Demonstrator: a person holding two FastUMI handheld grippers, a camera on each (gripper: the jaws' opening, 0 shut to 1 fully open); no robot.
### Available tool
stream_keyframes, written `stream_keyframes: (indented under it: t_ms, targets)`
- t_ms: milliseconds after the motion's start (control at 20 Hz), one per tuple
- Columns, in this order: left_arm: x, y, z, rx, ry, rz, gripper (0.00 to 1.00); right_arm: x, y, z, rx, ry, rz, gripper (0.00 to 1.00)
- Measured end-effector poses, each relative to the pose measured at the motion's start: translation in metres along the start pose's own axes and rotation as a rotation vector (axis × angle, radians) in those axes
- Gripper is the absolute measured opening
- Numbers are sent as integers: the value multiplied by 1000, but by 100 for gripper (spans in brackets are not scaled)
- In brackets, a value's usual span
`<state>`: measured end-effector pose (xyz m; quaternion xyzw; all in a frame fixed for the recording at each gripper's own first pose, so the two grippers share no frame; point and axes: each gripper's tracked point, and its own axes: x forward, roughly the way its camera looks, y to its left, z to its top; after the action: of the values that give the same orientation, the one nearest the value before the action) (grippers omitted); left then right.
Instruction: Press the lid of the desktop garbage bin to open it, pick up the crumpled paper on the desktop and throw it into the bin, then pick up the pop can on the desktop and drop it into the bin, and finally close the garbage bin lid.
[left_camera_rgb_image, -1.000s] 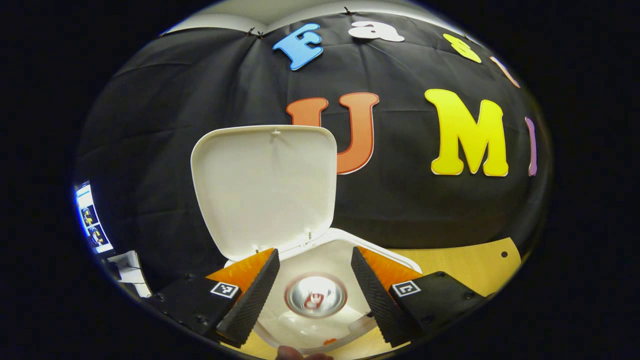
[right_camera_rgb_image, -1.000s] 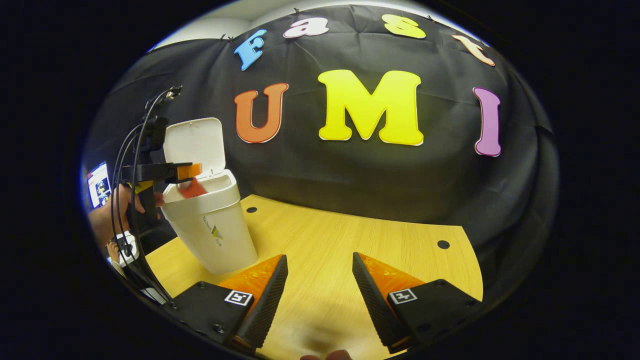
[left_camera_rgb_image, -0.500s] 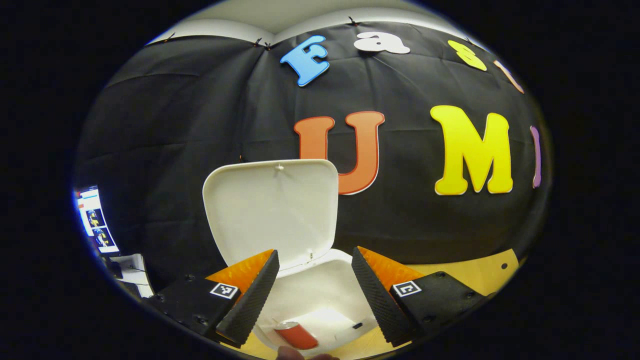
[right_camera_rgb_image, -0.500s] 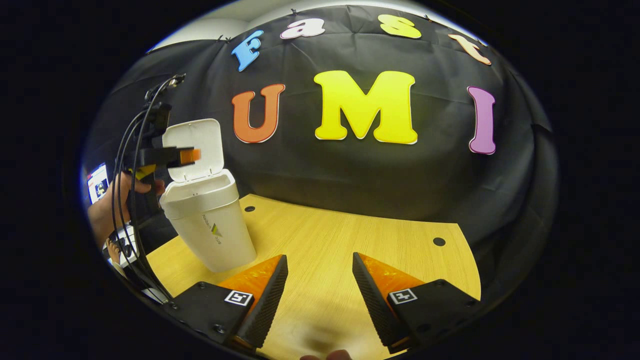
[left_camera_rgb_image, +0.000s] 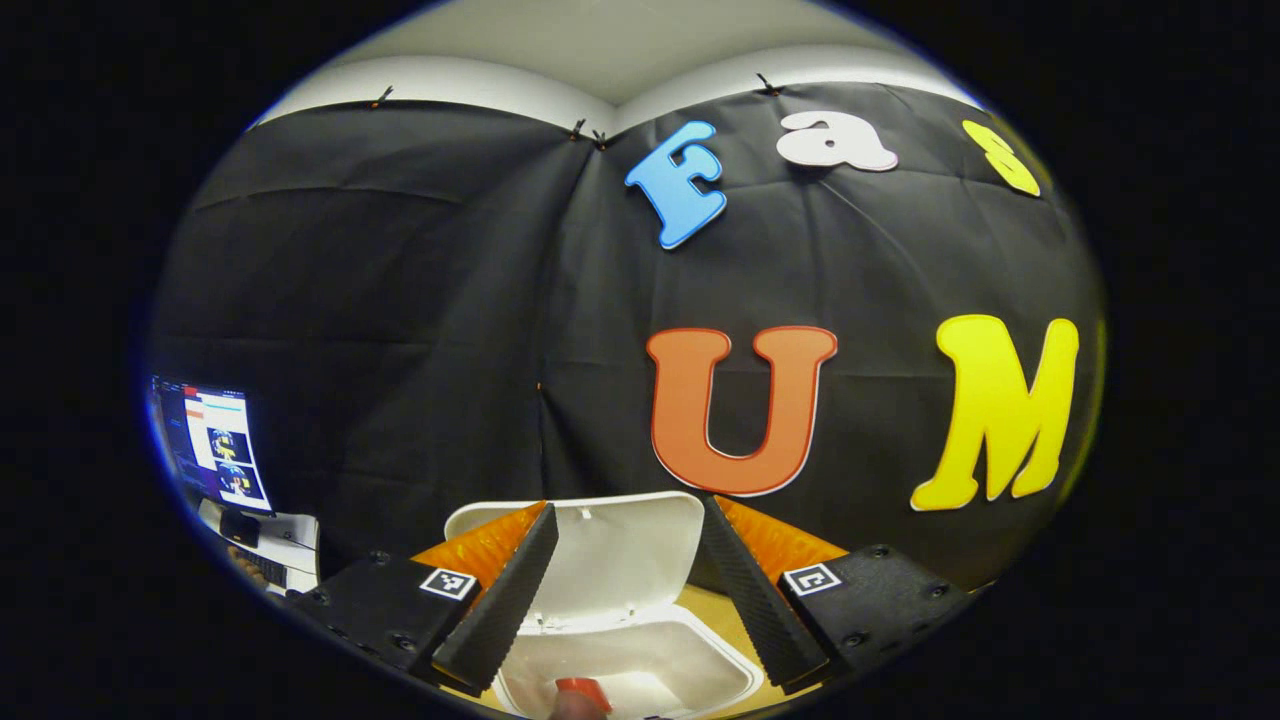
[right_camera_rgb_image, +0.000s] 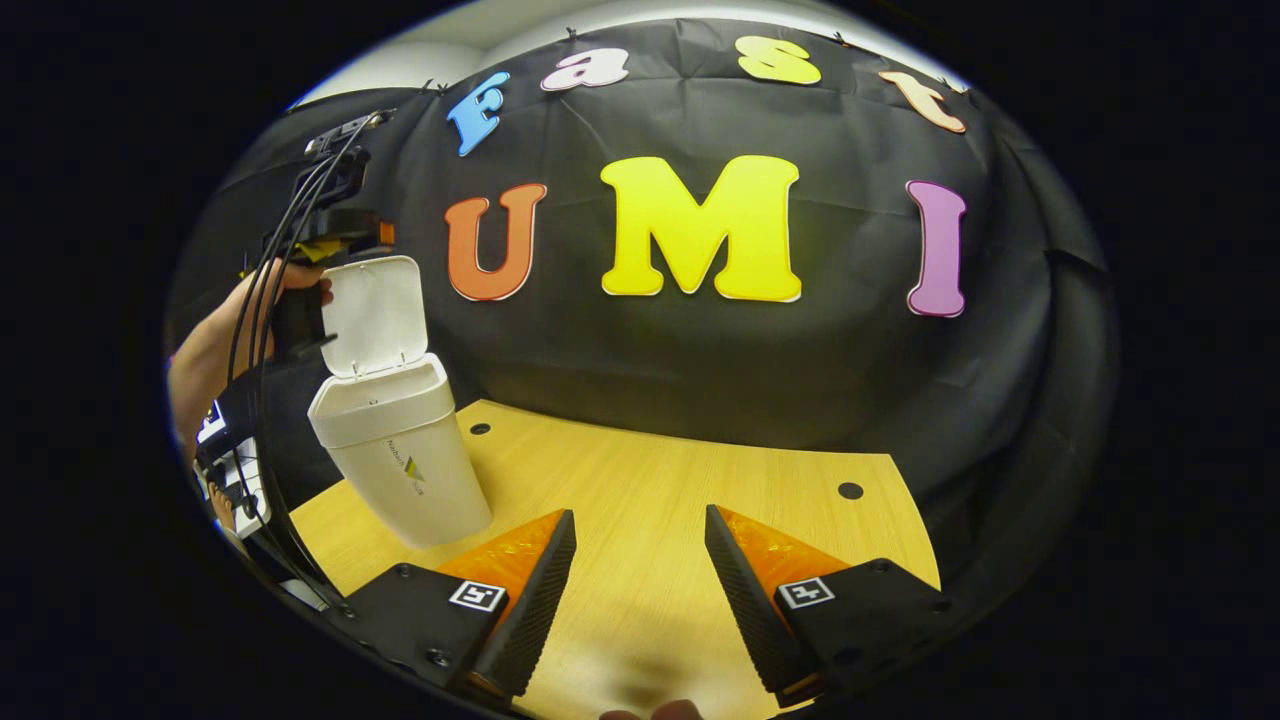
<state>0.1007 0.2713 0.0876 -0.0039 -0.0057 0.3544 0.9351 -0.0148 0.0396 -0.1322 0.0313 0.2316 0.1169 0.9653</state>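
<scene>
Garbage bin (right_camera_rgb_image: 400, 455) stands on the wooden desktop (right_camera_rgb_image: 660, 500), lid (right_camera_rgb_image: 375, 315) upright, pop can (left_camera_rgb_image: 582, 690) inside. Left gripper (left_camera_rgb_image: 625, 590) hovers above the lid, fingers apart and empty. Right gripper (right_camera_rgb_image: 640, 590), likewise spread and empty, hangs over the desktop.

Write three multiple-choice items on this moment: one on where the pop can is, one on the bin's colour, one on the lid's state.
1. Where is the pop can?
A. On the table
B. Inside the bin
C. In the right gripper

2. What colour is the bin?
A. White
B. Blue
C. Green

3. How is the lid?
A. Shut
B. Removed
C. Standing open

Answers:
1. B: the left gripper view shows the can's red body down in the bin, below the open left gripper.
2. A: its walls are white in the right gripper view.
3. C: it stands upright on its hinge.
</scene>
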Motion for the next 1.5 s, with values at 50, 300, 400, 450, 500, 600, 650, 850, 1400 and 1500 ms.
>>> stream_keyframes:
  t_ms: [50, 300, 400, 450, 500, 600, 650, 850, 1400, 1500]
  targets:
    - [8, 5, 6, -12, 7, 25, 95, -1, -4, -1, 6, 5, -6, 83]
    - [45, 21, 18, -14, 65, 136, 95, -5, -18, 2, 15, 7, -34, 83]
    - [53, 22, 3, -30, 134, 134, 95, -4, -22, 4, 23, 6, -43, 83]
    - [57, 25, -3, -38, 163, 148, 95, -2, -23, 5, 29, 7, -46, 83]
    - [60, 26, -7, -42, 180, 158, 95, -1, -24, 5, 32, 10, -48, 83]
    - [62, 27, -11, -30, 202, 177, 95, 0, -24, 6, 28, 13, -47, 83]
    - [63, 26, -13, -21, 209, 179, 95, 1, -24, 5, 22, 14, -45, 83]
    - [57, 24, -25, -22, 257, 191, 95, 1, -27, 3, 21, 19, -37, 83]
    - [-29, -2, -54, -75, 311, 171, 94, -19, -43, -2, 8, 0, 18, 83]
    - [-49, -8, -66, -93, 326, 164, 97, -24, -47, -3, -3, -1, 23, 83]
